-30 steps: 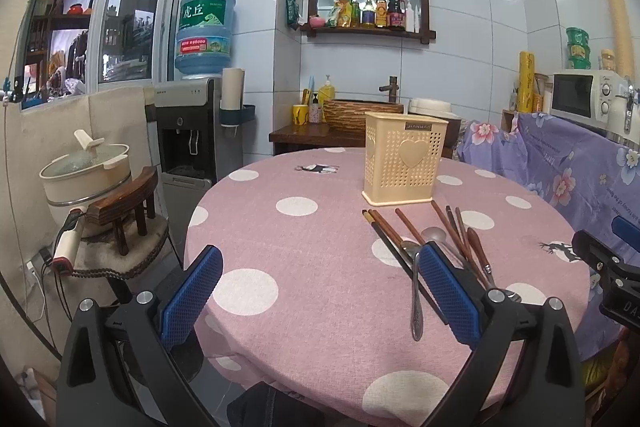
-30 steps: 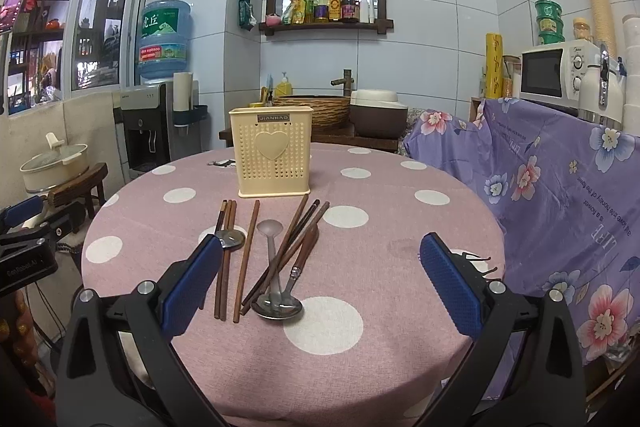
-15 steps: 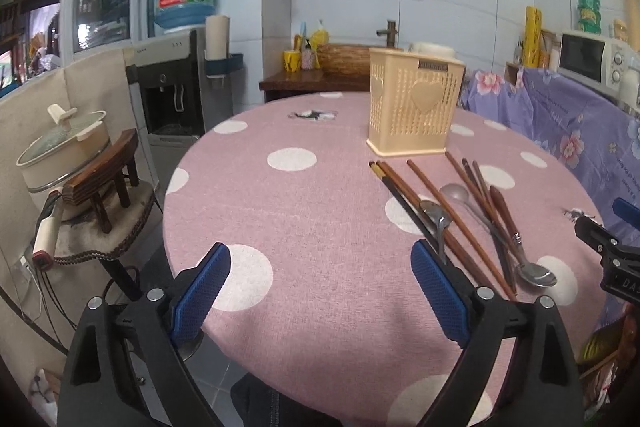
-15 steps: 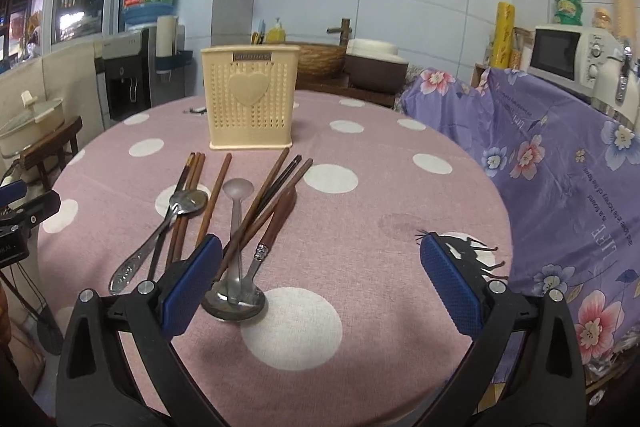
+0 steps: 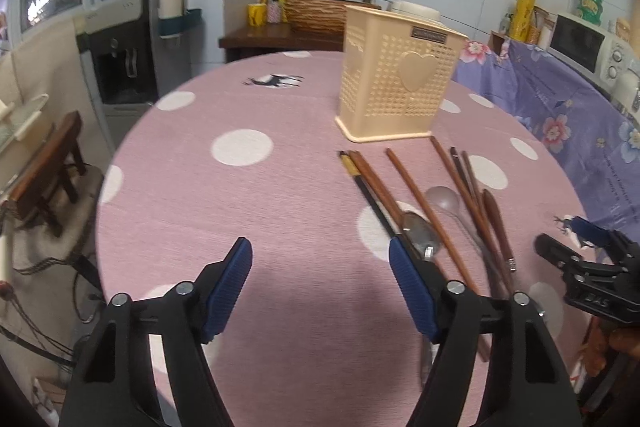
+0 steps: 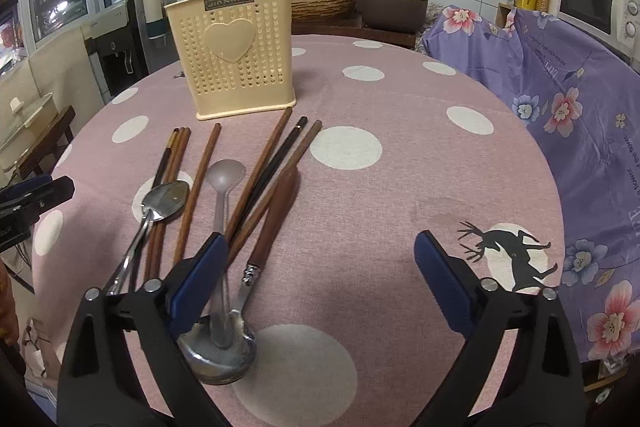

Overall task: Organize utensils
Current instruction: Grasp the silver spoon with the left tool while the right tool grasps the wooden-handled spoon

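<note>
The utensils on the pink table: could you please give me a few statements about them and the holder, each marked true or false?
1. The holder stands upright. True.
2. Chopsticks already stand in the holder. False: the chopsticks lie on the table.
3. The left gripper grips a spoon. False: nothing is between its closing jaws.
4. The metal spoon lies across chopsticks. True.
5. The right gripper holds nothing. True.

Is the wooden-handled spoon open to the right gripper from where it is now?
Probably yes. The wooden-handled spoon lies flat just ahead of the right gripper, whose empty jaws are closing. Nothing covers its handle, though chopsticks crowd it closely.
</note>
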`<action>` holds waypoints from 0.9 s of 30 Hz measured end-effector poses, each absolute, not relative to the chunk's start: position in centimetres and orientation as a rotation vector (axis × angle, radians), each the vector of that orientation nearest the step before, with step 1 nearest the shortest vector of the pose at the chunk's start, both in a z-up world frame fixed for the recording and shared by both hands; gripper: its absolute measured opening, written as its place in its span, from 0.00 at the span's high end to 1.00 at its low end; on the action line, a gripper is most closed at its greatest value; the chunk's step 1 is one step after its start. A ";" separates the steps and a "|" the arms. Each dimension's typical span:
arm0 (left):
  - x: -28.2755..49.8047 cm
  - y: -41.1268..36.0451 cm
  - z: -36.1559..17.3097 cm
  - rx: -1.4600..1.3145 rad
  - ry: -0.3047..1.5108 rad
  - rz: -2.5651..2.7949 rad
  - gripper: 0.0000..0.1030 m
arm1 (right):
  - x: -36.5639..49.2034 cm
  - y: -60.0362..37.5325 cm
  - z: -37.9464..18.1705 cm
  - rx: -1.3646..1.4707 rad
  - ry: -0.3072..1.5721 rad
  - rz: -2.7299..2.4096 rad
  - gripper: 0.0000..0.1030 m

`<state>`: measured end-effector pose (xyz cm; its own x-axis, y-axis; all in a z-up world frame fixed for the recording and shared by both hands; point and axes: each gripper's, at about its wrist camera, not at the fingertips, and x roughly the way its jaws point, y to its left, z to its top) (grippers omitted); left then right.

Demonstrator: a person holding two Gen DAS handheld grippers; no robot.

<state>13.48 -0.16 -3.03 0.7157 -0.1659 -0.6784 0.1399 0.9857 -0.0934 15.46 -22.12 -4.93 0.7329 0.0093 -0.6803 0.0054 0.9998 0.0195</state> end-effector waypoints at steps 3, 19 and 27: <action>13.7 -2.0 -3.6 0.000 0.782 -0.213 0.38 | 16.0 -22.8 -5.2 0.044 0.780 -0.015 0.26; 16.8 -8.4 -5.5 0.229 0.891 -0.259 0.49 | 15.0 -23.9 -5.2 0.105 0.789 -0.009 0.32; 17.9 -9.2 -6.4 0.248 0.933 -0.260 0.58 | 14.7 -24.5 -5.4 0.126 0.797 -0.007 0.32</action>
